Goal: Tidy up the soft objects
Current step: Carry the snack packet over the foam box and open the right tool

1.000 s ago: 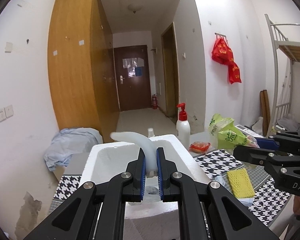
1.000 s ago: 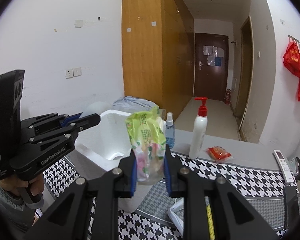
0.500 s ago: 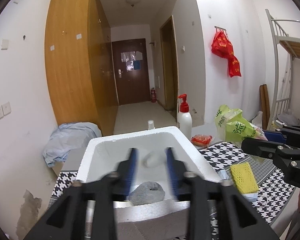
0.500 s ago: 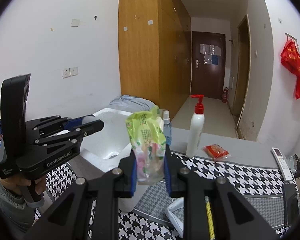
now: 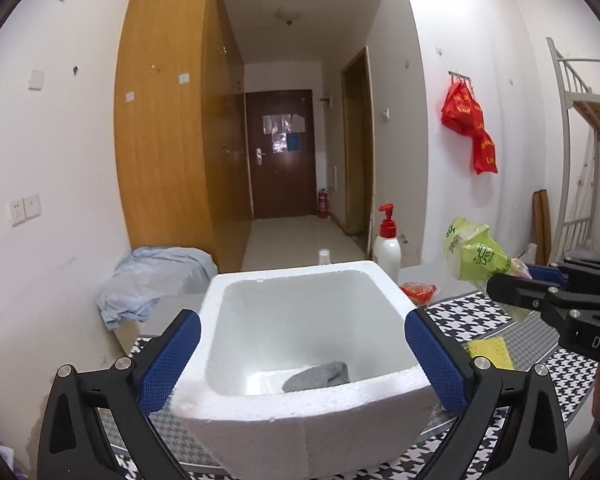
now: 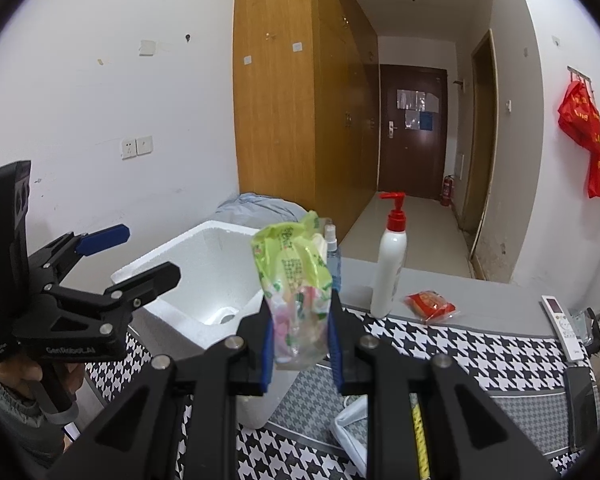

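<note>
Left gripper (image 5: 302,364), marked "GenRobot.AI", gapes empty over one foam box (image 5: 300,412); right gripper (image 6: 299,344) clamps one green pouch (image 6: 296,276).

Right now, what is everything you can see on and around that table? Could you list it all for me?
foam box: one, white, open, on the table between the open fingers
grey lump: one, inside the box
green bag: one, green and clear, held up
pump bottle: one, white with red top, behind the box
spray bottle: one, bluish, behind the bag
red packet: one, beside the pump bottle
yellow sponge: one, right of the box
remote: one, white, table's far right
blue cloth: one heap, left of the box
red bags: hanging on the wall
left gripper: black, blue pads, open
right gripper: black, clamping the bag
</note>
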Demonstrator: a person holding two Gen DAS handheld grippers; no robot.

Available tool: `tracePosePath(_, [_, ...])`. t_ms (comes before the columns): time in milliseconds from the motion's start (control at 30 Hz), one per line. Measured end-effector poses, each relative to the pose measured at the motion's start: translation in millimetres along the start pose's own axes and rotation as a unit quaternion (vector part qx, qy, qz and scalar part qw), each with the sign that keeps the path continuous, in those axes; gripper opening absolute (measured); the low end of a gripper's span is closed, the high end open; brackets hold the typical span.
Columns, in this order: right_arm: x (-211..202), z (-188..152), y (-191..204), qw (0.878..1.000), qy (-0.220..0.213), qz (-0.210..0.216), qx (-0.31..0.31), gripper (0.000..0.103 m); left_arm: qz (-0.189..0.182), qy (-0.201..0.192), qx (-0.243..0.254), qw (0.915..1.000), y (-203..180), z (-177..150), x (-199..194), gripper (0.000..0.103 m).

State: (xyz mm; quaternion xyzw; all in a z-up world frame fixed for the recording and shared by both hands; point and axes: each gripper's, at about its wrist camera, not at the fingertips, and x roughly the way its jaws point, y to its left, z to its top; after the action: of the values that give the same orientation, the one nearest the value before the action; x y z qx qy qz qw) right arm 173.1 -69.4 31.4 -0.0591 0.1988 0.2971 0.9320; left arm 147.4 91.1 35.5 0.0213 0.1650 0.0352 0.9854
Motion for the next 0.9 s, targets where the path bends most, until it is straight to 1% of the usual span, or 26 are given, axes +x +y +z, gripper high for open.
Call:
tracePosePath(100, [-0.7,0.7,4.3,1.0,-0.003,0.003,-0.003,0.026,-0.003,-0.003,-0.009,1.0,4.7,-0.6,-6.1,0.102])
tracePosePath(467, [6.1,10.0,23.7,1.0,-0.006,0.017,-0.017,0.026,0.014,-0.017,-0.023,0.9995,26.0,-5.8,-24.8,0.102])
tracePosePath(733, [19.6,16.8,40.0,0.999,0.003,0.032,-0.023,0.026,0.024,-0.023,-0.035,0.9988,42.1,-10.0,-34.2,0.102])
tracePosePath(900, [28.2,20.5,47.9,0.999,0.007,0.038,-0.025,0.026,0.037,-0.027,-0.04,0.9981,52.9,-13.2,-37.7,0.102])
